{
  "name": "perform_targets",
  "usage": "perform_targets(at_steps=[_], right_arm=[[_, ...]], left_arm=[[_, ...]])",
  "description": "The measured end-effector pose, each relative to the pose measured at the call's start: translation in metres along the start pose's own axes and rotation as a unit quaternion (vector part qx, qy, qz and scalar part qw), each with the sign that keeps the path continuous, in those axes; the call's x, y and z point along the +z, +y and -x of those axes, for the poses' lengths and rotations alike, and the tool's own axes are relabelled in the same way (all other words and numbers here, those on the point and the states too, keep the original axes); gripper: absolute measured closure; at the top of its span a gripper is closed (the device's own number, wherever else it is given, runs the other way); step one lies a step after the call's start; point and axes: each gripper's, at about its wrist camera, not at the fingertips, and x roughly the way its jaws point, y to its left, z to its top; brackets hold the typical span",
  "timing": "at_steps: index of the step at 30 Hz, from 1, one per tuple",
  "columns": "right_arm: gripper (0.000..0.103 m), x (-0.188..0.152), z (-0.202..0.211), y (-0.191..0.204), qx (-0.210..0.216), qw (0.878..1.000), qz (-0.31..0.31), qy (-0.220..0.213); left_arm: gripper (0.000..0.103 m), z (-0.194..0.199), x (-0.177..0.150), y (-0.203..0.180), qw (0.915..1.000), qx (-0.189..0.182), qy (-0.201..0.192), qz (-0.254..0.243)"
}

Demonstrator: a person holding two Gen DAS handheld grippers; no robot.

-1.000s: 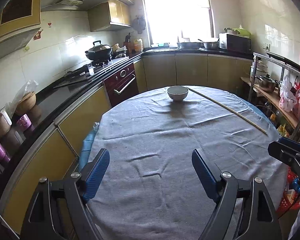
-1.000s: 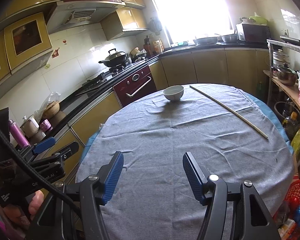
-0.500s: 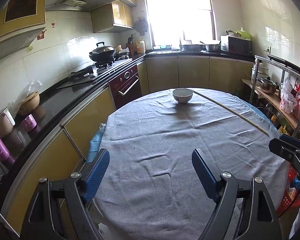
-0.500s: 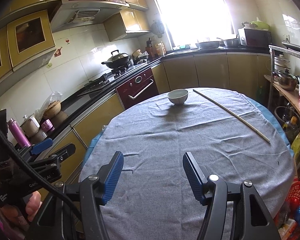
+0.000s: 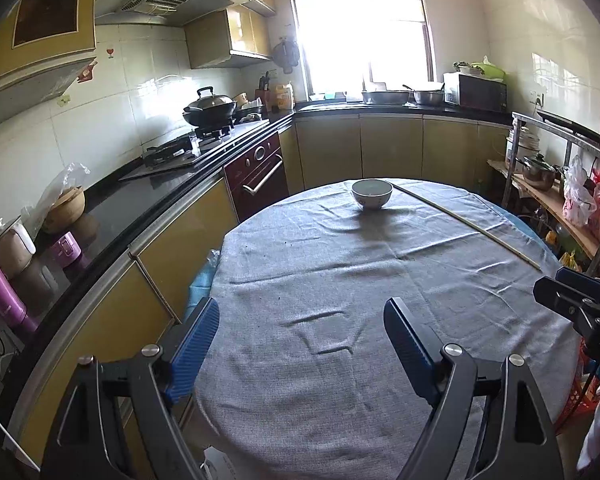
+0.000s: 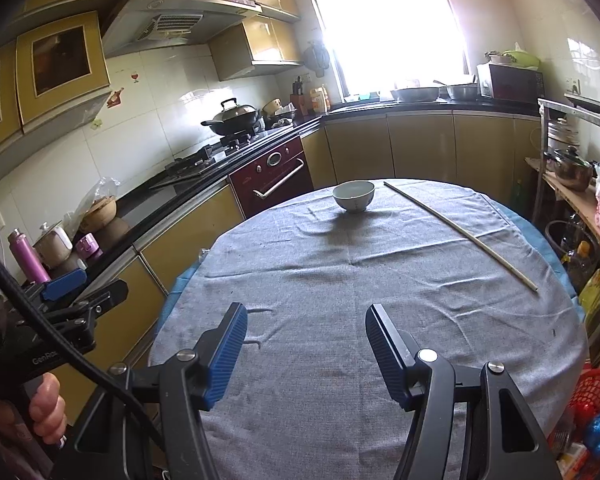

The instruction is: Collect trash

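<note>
On the grey tablecloth [image 6: 340, 280], far side, a long thin stick [image 6: 456, 232] is laid beside a white bowl [image 6: 353, 196]. Nearer, the left gripper [image 5: 300, 344] and right gripper [image 6: 306, 344] are held apart-jawed above the cloth, nothing gripped.

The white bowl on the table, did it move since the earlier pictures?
No. The bowl sits at the same spot on the grey cloth, just left of the long stick's far end.
</note>
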Motion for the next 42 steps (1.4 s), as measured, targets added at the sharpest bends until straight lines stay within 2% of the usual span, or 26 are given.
perform_targets(at_steps=[42], right_arm=[[0.038,0.001,-0.035,-0.004,-0.010,1.000,0.004,0.023]], left_arm=[[0.018,-0.034,0.003,-0.003,0.9995,-0.008,0.031,-0.003]])
